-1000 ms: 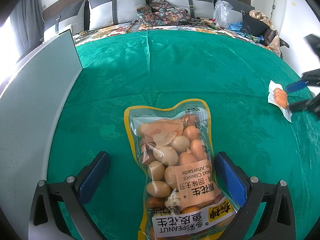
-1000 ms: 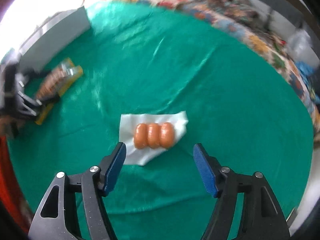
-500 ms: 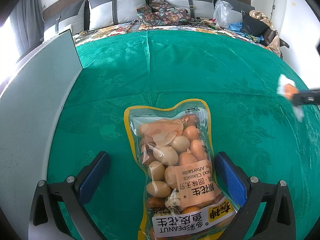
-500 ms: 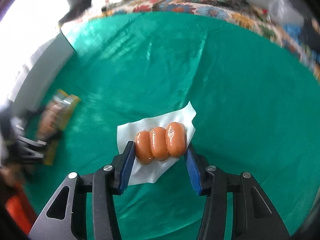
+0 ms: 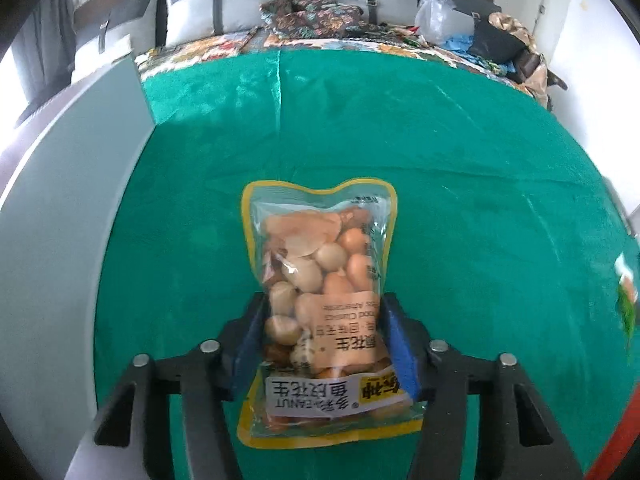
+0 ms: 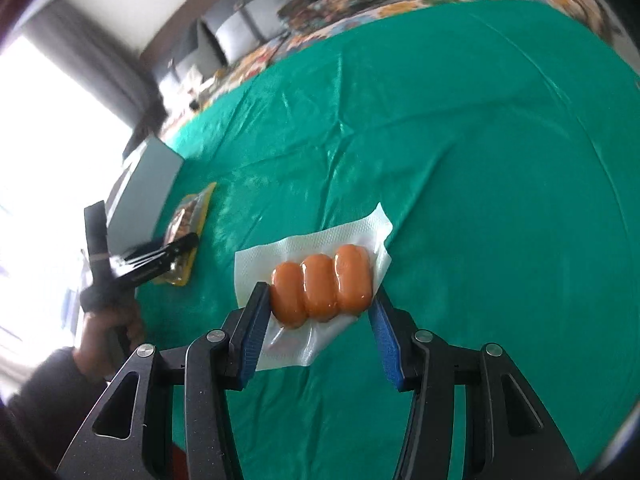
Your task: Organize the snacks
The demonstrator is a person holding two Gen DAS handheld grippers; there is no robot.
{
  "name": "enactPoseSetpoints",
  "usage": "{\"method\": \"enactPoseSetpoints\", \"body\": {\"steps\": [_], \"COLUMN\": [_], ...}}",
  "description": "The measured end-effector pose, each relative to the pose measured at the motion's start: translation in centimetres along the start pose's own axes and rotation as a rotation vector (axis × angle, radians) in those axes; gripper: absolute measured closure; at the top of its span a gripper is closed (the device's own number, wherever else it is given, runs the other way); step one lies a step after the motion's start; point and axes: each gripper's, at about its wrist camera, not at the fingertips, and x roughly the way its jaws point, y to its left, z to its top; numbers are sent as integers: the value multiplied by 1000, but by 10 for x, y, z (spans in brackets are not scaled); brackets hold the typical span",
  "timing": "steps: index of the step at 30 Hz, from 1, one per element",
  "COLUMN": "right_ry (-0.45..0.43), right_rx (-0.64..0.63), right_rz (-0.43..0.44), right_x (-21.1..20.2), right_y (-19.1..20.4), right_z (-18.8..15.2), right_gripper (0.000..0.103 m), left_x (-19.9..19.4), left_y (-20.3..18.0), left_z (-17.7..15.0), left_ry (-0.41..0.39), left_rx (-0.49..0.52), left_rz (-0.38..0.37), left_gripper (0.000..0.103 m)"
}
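Observation:
A clear, yellow-edged bag of peanuts (image 5: 320,256) lies on the green cloth (image 5: 460,168). My left gripper (image 5: 322,308) has its jaws closing, and the blue pads press the bag's two sides near its lower half. In the right wrist view the same bag (image 6: 192,212) and left gripper (image 6: 176,252) show at the left. A vacuum pack of three orange sausages (image 6: 320,280) sits between the right gripper's (image 6: 320,292) pads, held clear of the cloth. That pack is a blur at the right edge (image 5: 626,284) of the left wrist view.
A grey-white panel (image 5: 60,208) stands along the cloth's left side, close to the peanut bag. Pillows (image 5: 192,12), patterned bedding and bags lie beyond the far edge. A person's hand and dark sleeve (image 6: 108,328) hold the left gripper.
The left jaws went from wide apart to pressed on the peanut bag. The right jaws closed on the sausage pack, lifted it and carried it leftward while the wrist rolled.

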Motion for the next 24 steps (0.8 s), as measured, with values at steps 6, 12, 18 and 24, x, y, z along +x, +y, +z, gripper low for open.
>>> {"method": "enactPoseSetpoints", "body": {"steps": [6, 12, 18, 24], "right_ry": [-16, -27, -31, -31], "right_rx": [19, 19, -10, -23], "right_rz": [-7, -12, -14, -20], "right_x": [-9, -12, -15, -16], "right_y": [2, 7, 17, 22], "right_z": [-18, -20, -27, -38], "right_gripper": [51, 51, 51, 51], "left_x": [-23, -36, -47, -56], "left_y": [-11, -17, -21, -24], "left_z": [-21, -36, -45, -47], "left_ry": [-13, -13, -24, -36], "left_rx": [9, 18, 25, 15], "left_rz": [58, 96, 103, 86], "left_gripper": [49, 49, 49, 49]}}
